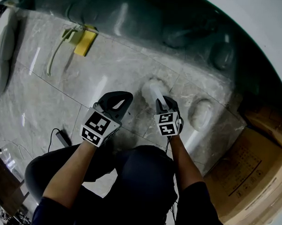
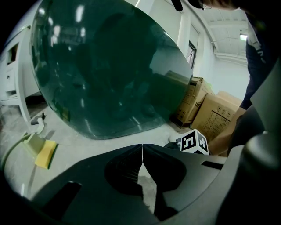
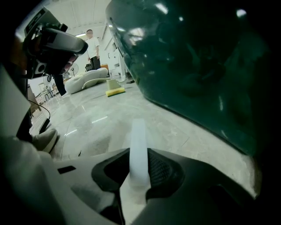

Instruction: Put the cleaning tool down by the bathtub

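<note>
My right gripper is shut on the white handle of the cleaning tool, low over the grey floor beside the dark green bathtub. In the right gripper view the white handle runs forward from between the jaws of the right gripper, and the bathtub wall fills the right side. Just left of it my left gripper is shut with nothing in it. In the left gripper view the tips of the left gripper meet in front of the bathtub.
A yellow sponge with a pale handle lies on the floor by the tub at upper left. A pale rounded object sits right of the tool. Cardboard boxes stand at right. A cable and a small black device lie at lower left. A person stands far off.
</note>
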A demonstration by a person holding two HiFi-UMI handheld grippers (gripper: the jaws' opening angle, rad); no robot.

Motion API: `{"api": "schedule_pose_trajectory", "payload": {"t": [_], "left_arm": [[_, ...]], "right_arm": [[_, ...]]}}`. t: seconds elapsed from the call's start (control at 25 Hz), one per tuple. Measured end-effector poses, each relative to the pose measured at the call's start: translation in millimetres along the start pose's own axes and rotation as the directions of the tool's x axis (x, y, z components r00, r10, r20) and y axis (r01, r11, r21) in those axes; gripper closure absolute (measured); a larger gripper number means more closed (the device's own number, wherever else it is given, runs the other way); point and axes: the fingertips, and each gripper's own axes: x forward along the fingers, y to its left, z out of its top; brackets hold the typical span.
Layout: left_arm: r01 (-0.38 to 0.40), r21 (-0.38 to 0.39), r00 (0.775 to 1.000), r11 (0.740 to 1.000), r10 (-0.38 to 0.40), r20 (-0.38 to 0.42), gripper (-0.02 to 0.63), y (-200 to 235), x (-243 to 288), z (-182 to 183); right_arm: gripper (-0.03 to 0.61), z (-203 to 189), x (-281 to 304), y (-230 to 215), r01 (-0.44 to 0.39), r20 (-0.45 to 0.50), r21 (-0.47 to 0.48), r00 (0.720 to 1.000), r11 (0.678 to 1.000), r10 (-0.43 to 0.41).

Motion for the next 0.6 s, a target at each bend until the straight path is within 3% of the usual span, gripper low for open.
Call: {"api": "schedule_pose_trajectory", "payload": {"t": [0.2, 0.6], "left_arm": [[0.008, 0.001, 1.0, 1.0, -0.008, -0.009, 0.583, -3.2, 1.4, -3.6], [0.031, 0.027, 1.0, 0.999, -0.031, 0.001, 0.583, -10.2, 5.6, 3.4]], "right_arm": [[0.442, 0.7, -0.5, 1.5, -0.02, 0.021, 0.029, 1.0, 0.999, 0.02], [0.433, 8.7, -8.6, 2.9, -0.03, 0.058, 0.058, 0.998, 0.998, 0.027]]}}
